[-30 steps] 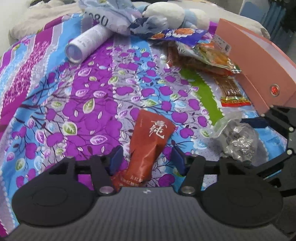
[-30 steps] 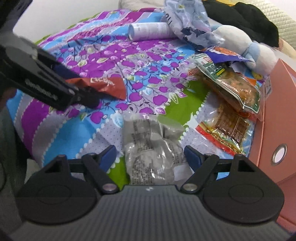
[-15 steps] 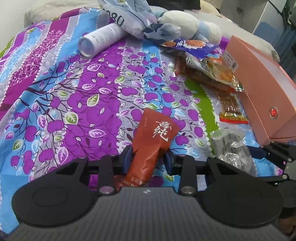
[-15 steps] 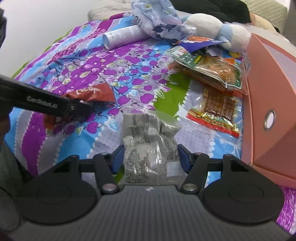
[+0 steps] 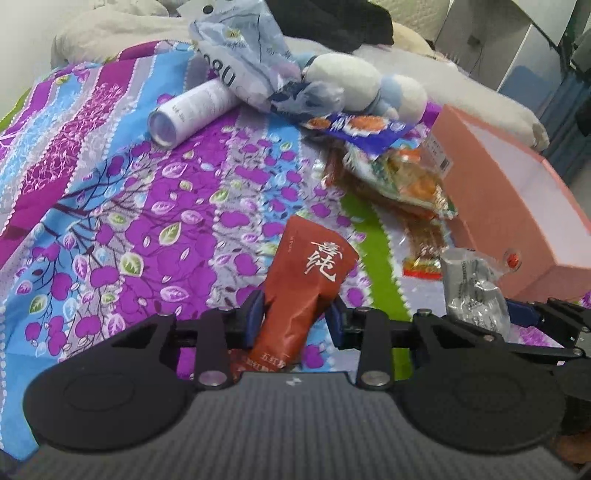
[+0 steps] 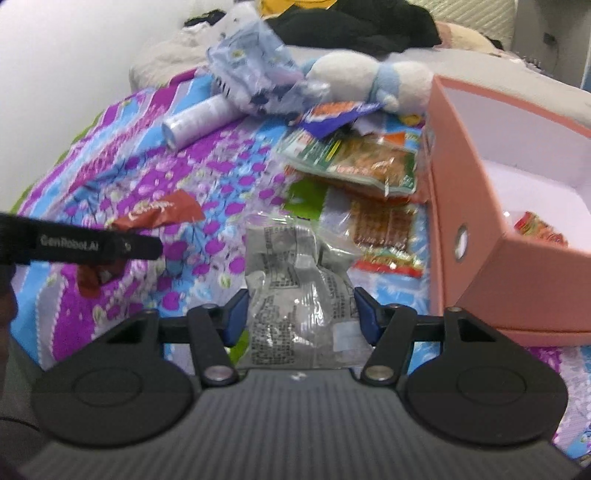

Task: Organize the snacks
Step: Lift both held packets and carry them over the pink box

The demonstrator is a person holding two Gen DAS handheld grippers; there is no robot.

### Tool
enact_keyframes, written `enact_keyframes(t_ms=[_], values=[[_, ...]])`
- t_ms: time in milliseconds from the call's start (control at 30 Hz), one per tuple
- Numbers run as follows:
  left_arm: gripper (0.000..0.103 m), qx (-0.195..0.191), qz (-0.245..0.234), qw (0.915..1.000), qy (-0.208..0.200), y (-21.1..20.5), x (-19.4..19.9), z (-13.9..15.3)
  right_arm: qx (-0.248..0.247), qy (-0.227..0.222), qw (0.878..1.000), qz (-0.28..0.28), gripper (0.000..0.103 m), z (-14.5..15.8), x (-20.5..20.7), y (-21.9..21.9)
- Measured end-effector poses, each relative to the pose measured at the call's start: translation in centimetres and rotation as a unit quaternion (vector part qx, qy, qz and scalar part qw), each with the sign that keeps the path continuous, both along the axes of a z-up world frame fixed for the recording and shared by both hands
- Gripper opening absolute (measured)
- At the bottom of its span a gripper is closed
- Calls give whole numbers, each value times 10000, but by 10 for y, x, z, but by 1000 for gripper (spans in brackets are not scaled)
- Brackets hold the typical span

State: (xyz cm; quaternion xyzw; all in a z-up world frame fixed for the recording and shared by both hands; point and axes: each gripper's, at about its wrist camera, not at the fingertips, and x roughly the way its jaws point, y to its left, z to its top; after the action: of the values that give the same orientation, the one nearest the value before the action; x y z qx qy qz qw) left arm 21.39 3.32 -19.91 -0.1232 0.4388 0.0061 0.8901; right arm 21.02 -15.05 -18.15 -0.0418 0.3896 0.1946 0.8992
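My left gripper [image 5: 294,316] is shut on a red snack pouch [image 5: 306,280] with white characters, held just above the patterned bedspread. The same pouch [image 6: 159,214] shows in the right wrist view behind the left gripper's black finger [image 6: 85,245]. A crinkled silver-grey snack packet [image 6: 299,291] sits clamped in my right gripper [image 6: 299,319], lifted off the bed; the packet [image 5: 472,291] also appears at the right of the left wrist view. The open pink box [image 6: 517,229] stands to the right, with one red snack [image 6: 541,227] inside.
More snack packs lie by the box: a green-orange bag [image 6: 354,162], a clear pack of brown strips [image 6: 388,229], a purple packet [image 6: 332,116]. At the back are a white tube [image 5: 192,109], a crumpled blue-white bag [image 5: 243,62], a plush toy [image 5: 365,85] and dark clothing [image 6: 351,29].
Both grippers closed onto their packets, the left on the red pouch and the right on the silver packet, then rose off the bedspread. The box's inside has come into the right view.
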Motion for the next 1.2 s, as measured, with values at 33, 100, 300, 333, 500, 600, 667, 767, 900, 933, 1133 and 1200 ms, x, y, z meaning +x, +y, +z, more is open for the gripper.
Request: enact_keyframes(t_ms=[33, 100, 300, 333, 500, 600, 667, 767, 900, 933, 1133, 1200], values=[[41, -29, -1, 10000, -26, -1, 1, 4, 45, -37, 10000, -31, 63, 5, 1, -2], [41, -77, -7, 9999, -80, -4, 3, 11, 92, -149, 9998, -87, 62, 15, 2, -5], [41, -102, -122, 9994, -318, -20, 14, 40, 302, -324, 9986, -299, 63, 42, 9, -17], [41, -113, -139, 9992, -353, -22, 16, 46, 314, -374, 9983, -331, 63, 46, 10, -19], [41, -177, -226, 9977, -610, -36, 30, 74, 357, -662, 9960, -484, 62, 69, 15, -31], [41, -238, -302, 9962, -785, -48, 39, 92, 416, -862, 9935, -610, 63, 83, 19, -42], [41, -299, -375, 9948, -894, -57, 46, 105, 431, -978, 9919, -685, 63, 93, 23, -49], [41, -329, -521, 9920, -1101, -73, 57, 127, 431, -1165, 9887, -837, 63, 109, 30, -61], [41, -418, -695, 9881, -1309, -91, 75, 155, 357, -1523, 9823, -1032, 63, 135, 37, -79], [41, -365, -749, 9872, -1357, -97, 80, 162, 346, -1603, 9805, -1086, 63, 141, 38, -83], [41, -304, -1130, 9806, -1575, -130, 106, 194, 292, -1910, 9705, -1440, 63, 168, 48, -117], [41, -304, -1239, 9784, -1626, -141, 113, 201, 233, -1942, 9686, -1537, 63, 173, 53, -129]])
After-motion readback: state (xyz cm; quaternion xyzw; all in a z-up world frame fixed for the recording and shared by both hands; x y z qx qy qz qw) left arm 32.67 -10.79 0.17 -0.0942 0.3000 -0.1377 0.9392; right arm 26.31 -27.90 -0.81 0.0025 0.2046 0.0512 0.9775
